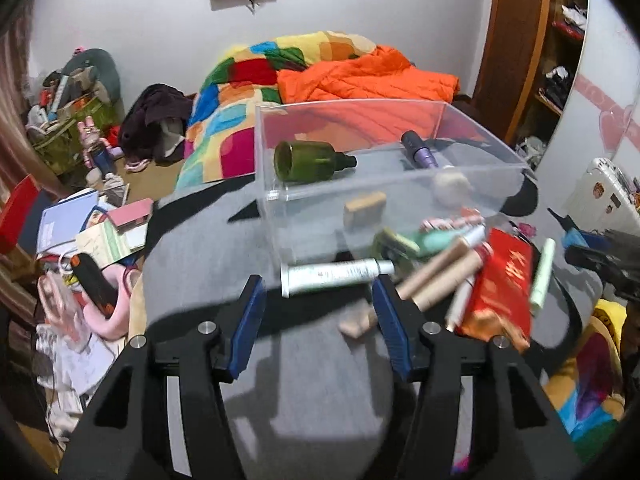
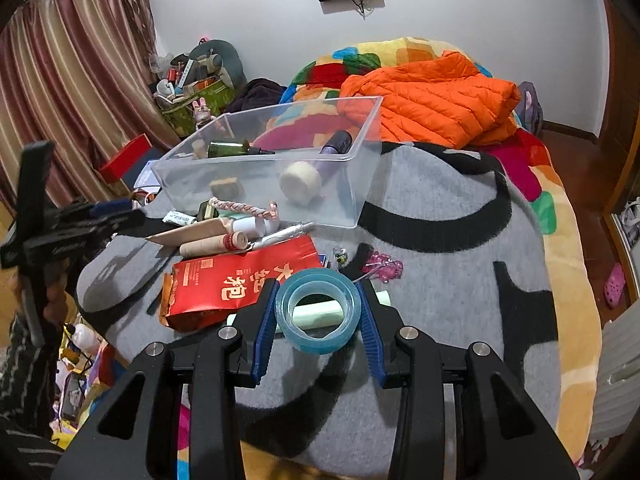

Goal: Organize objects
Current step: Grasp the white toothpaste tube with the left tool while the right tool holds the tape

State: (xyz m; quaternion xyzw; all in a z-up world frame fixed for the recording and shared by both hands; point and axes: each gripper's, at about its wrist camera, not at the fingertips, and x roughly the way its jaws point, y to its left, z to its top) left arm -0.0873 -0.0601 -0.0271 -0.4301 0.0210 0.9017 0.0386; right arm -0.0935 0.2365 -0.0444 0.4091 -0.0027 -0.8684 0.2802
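Right tongs (image 2: 318,316) clamped on blue tape roll (image 2: 319,310); left tongs (image 1: 316,320) apart, empty, above grey blanket (image 1: 304,360)

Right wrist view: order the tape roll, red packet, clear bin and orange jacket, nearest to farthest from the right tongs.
1. Tape roll, between the right tongs.
2. Red packet, just left.
3. Clear bin, beyond.
4. Orange jacket, behind the bin.
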